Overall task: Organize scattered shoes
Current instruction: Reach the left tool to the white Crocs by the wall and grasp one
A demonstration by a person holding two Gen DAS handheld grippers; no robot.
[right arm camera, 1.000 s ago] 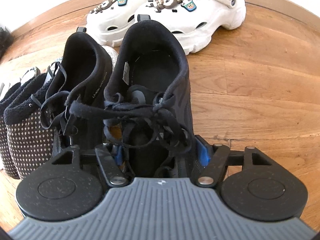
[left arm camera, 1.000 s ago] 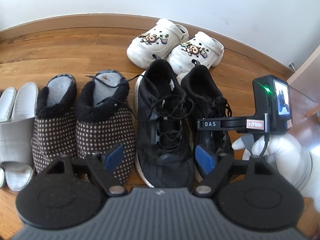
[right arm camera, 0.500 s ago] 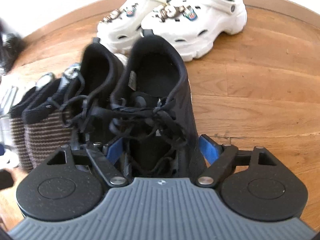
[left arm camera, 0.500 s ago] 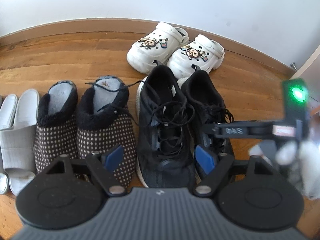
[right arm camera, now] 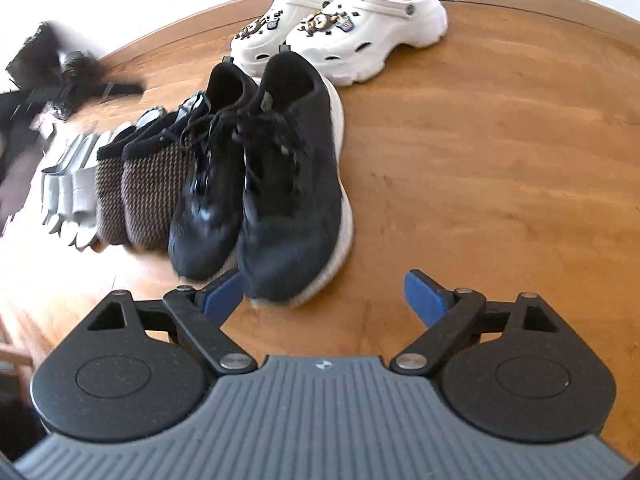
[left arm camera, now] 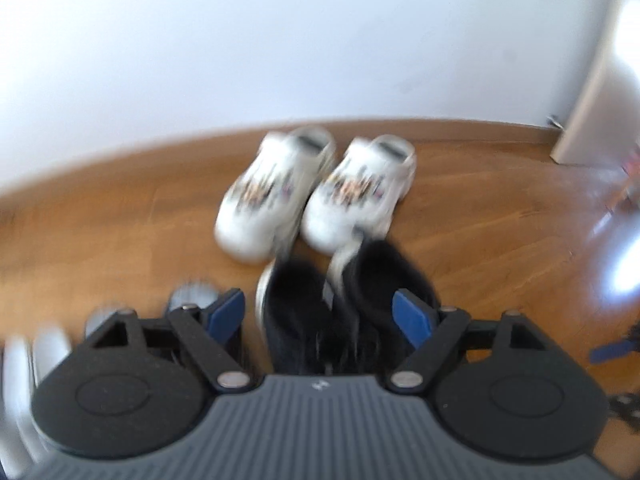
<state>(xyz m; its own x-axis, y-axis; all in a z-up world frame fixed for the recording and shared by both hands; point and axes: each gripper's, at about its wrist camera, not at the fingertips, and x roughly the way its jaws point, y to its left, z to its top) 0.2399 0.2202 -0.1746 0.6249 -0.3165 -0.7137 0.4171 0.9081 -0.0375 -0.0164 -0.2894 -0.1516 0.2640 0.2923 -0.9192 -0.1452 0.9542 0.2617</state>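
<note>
Right gripper (right arm camera: 324,292): nearest item in the right wrist view. Jaws opening, blue pads wide apart, nothing between them; bare floor (right arm camera: 480,184) shows through the gap.

Left gripper (left arm camera: 318,314): jaws opening, pads apart and pressing on nothing. Picture blurred. The sneaker heels sit behind the gap, not gripped.

Sneakers (right arm camera: 280,176): black pair with white soles, just past the right gripper, side by side and touching, toes toward the camera. Judged light, soft in the upper, firmer at heel and sole. Loose laces could snag a pad. Best hold is likely across the heel collar or the sides of the midfoot.

Slippers (right arm camera: 140,184): brown dotted knit with dark fleece cuffs, directly beside the sneakers. Probably very soft; would squash under a pinch.

Slides (right arm camera: 68,196): pale grey, at the end of the same row. Partly blurred.

Clogs (right arm camera: 348,36): white pair with charms, behind the sneakers' heels, near the skirting, paired but outside the row. Judged light, stiff and smooth; the heel strap or side wall offers a hold. Probably the one pair left to line up.

Floor: wooden boards, glossy, sunlit at left.

Wall (left arm camera: 280,48): white, with wooden skirting. Dark blurred shape at far left of the right wrist view, unidentifiable.
</note>
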